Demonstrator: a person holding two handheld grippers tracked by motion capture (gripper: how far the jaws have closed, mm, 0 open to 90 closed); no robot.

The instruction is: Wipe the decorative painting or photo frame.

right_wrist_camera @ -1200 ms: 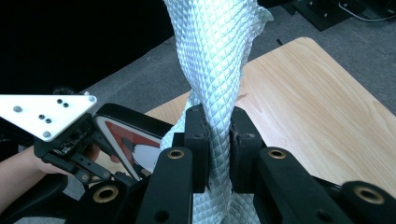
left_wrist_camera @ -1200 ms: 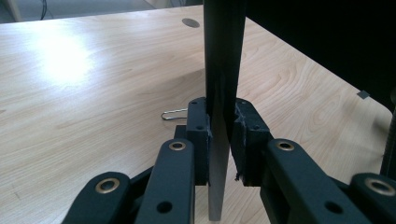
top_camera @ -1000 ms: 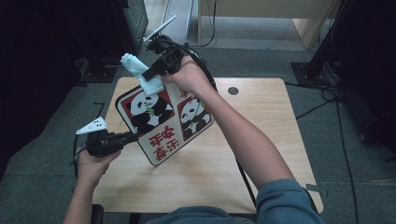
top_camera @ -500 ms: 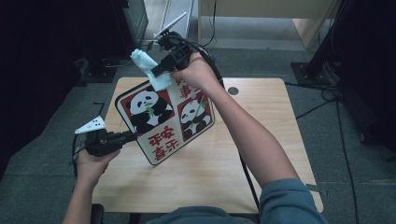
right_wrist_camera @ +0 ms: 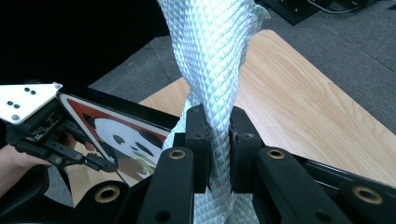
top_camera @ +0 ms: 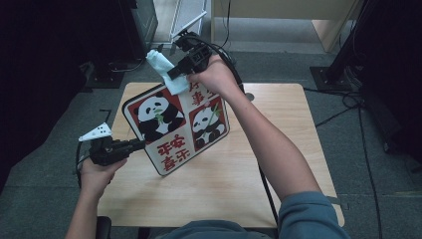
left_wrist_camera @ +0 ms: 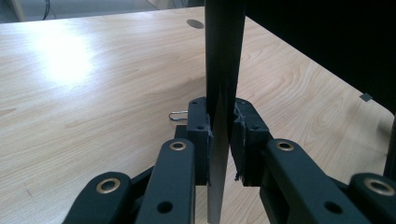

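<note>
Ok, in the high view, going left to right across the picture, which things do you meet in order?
Left tongs clamped on the board's edge → panda board, held tilted over the table → pale cloth pinched in the right tongs → the person's right hand → blue sleeve.

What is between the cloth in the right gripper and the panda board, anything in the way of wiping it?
Nothing visible. The cloth, clamped in the right gripper, hangs at the upper edge of the panda board, which the left gripper holds by its left edge, tilted above the table. No other object lies between them.
</note>
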